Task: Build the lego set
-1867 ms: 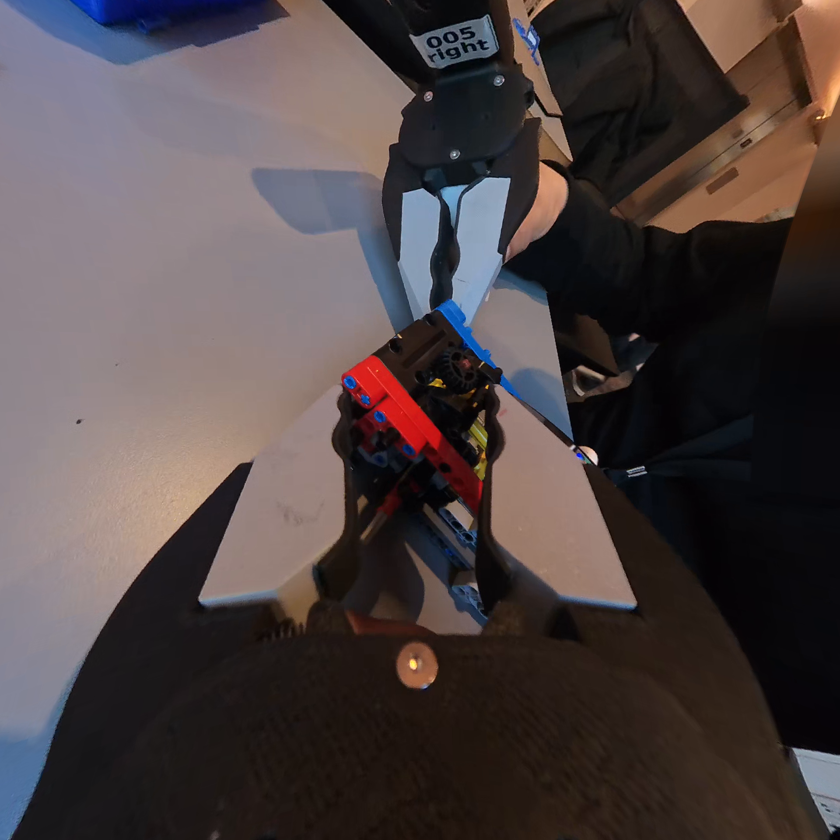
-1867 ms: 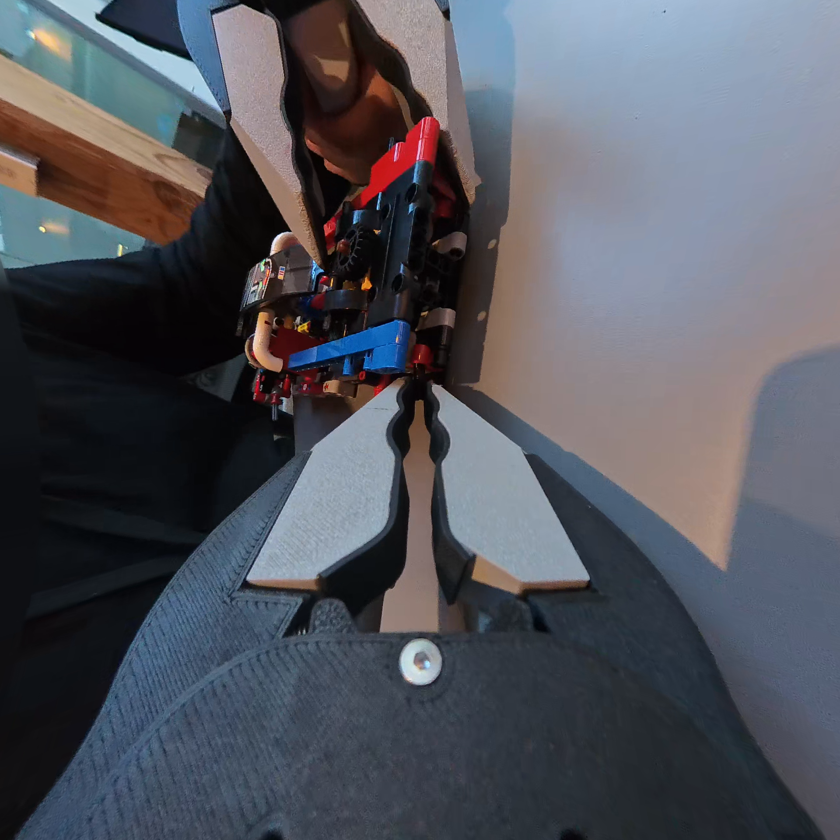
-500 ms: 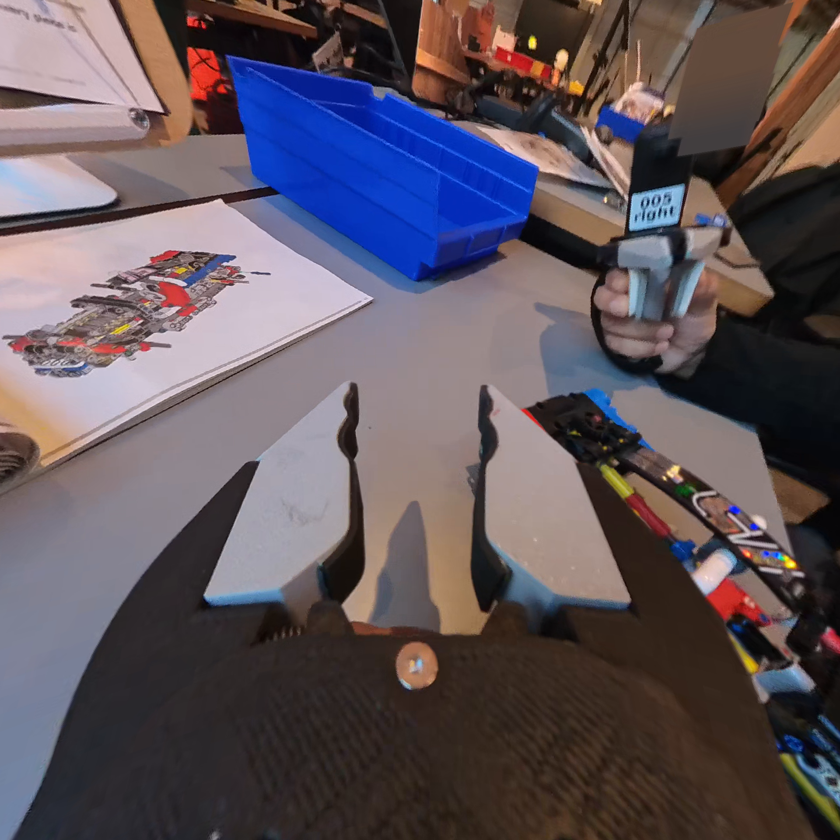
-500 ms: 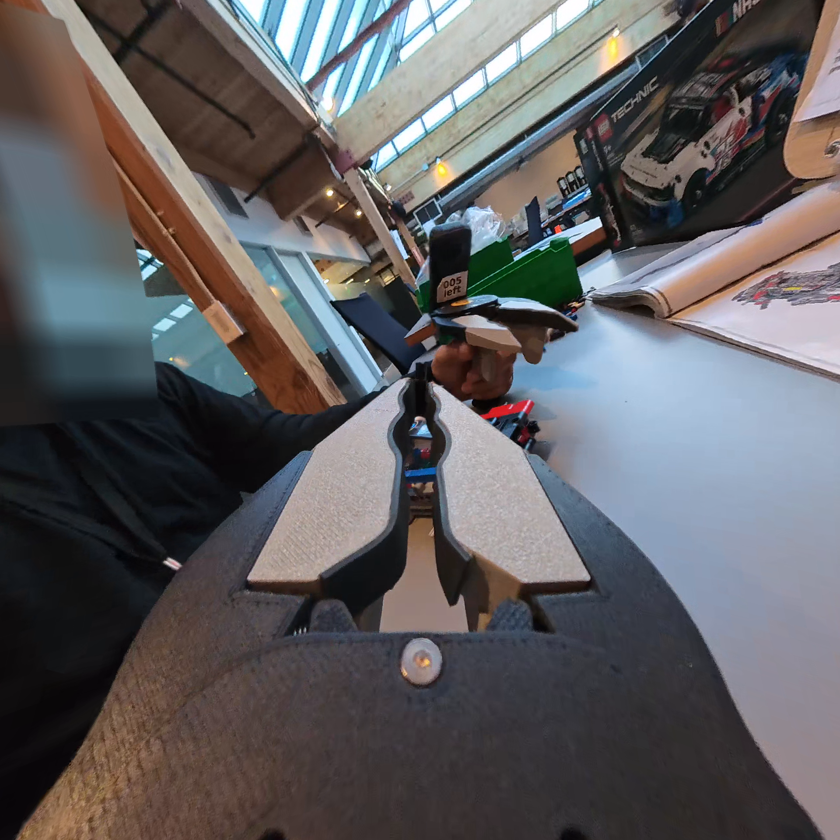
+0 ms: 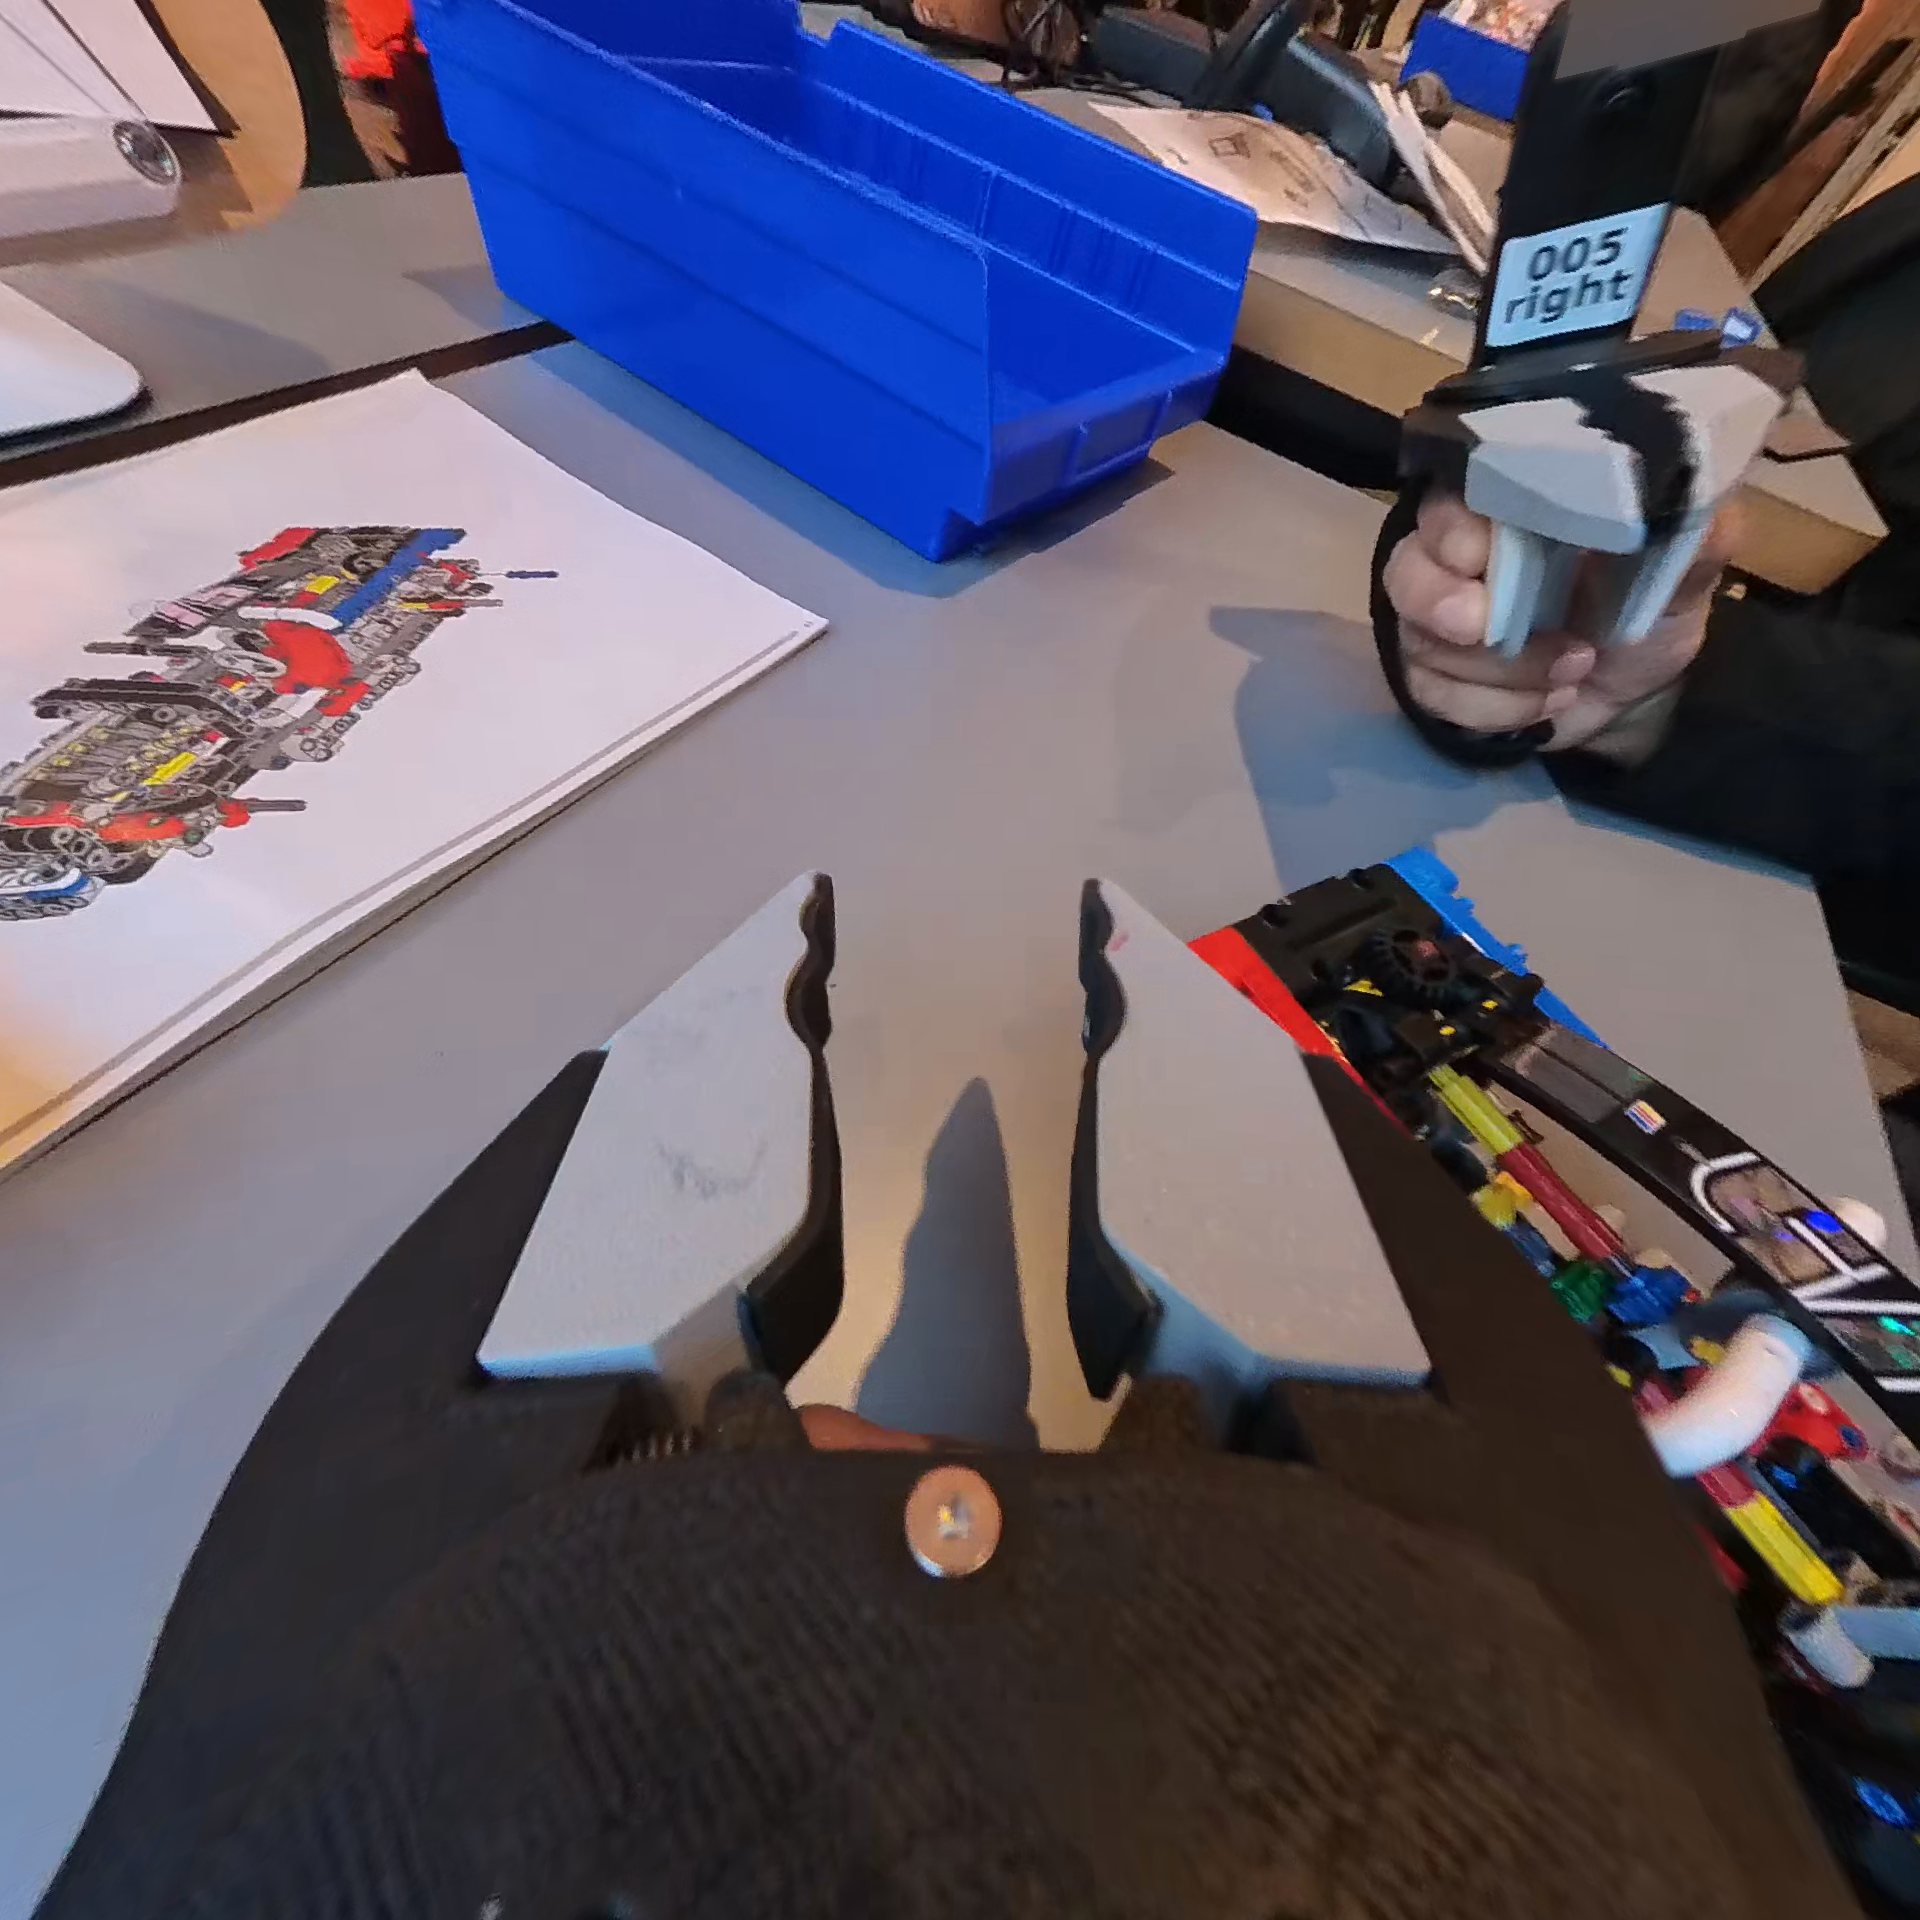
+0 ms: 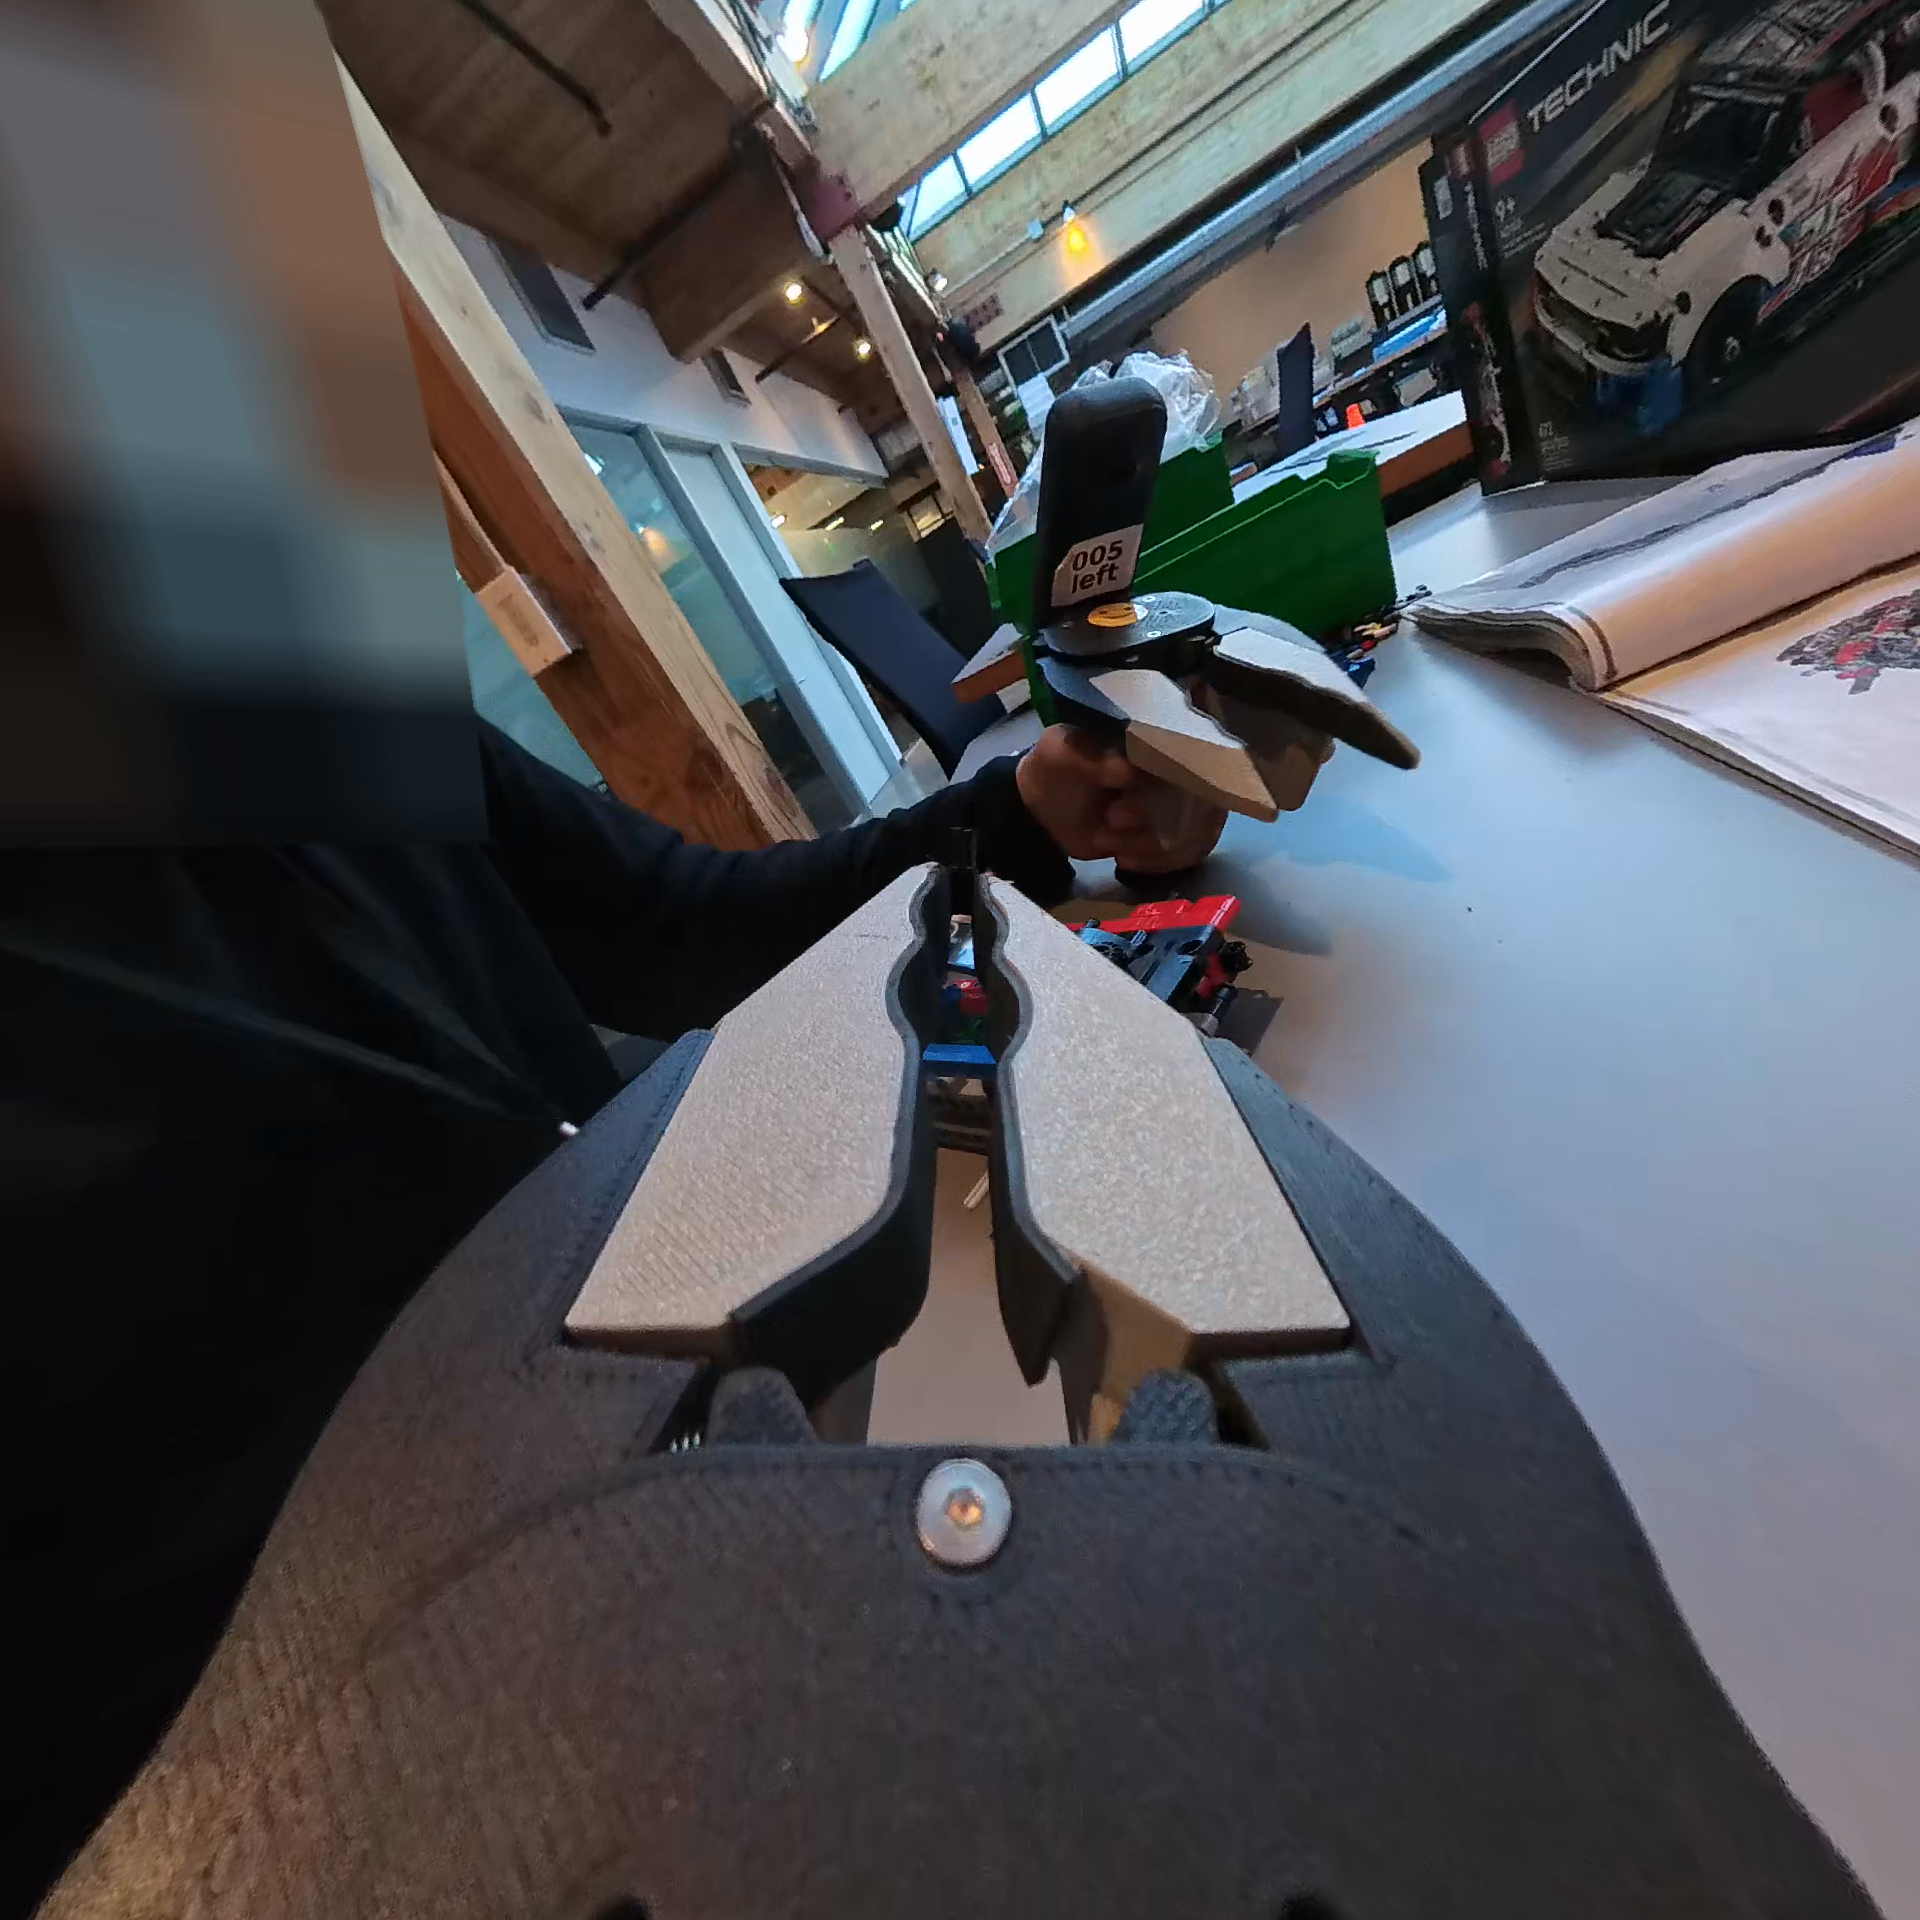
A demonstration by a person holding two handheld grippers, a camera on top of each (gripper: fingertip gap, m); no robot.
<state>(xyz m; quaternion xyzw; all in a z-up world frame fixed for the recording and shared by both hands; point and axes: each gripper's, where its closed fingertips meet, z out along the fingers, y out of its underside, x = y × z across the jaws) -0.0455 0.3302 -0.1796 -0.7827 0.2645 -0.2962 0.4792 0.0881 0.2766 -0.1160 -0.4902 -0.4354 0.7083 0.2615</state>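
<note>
In the left wrist view the left tongs [image 5: 956, 925], grey plates edged in black, are spread apart and empty over the plain grey table [image 5: 987, 727], with bare tabletop showing between them. The partly built lego model [image 5: 1538, 1143], a long black, red, blue and yellow frame of beams and gears, lies on the table at the right of the frame, just beside the right-hand plate and running off toward the lower right corner. An open instruction booklet [image 5: 364, 707] with a coloured drawing of the model lies at centre left. A deep blue plastic bin [image 5: 831, 260] stands at the top centre. At the upper right a hand [image 5: 1496, 644] grips the handle of the right tongs [image 5: 1621, 457], held above the table beyond the model; from this angle their plates look close together.

In the right wrist view the right tongs [image 6: 961, 894] are pressed nearly together, only a narrow slit between the tips, pinching nothing. Through the slit and just to its right the lego model [image 6: 1164, 935] lies on the table [image 6: 1558, 1039]. Beyond it, at centre frame, the left tongs [image 6: 1278, 769] are held up with plates parted. A green bin [image 6: 1268, 540] stands behind them, the booklet [image 6: 1714, 644] at the right edge, and a dark lego box [image 6: 1662, 239] picturing a white car stands at the upper right.
</note>
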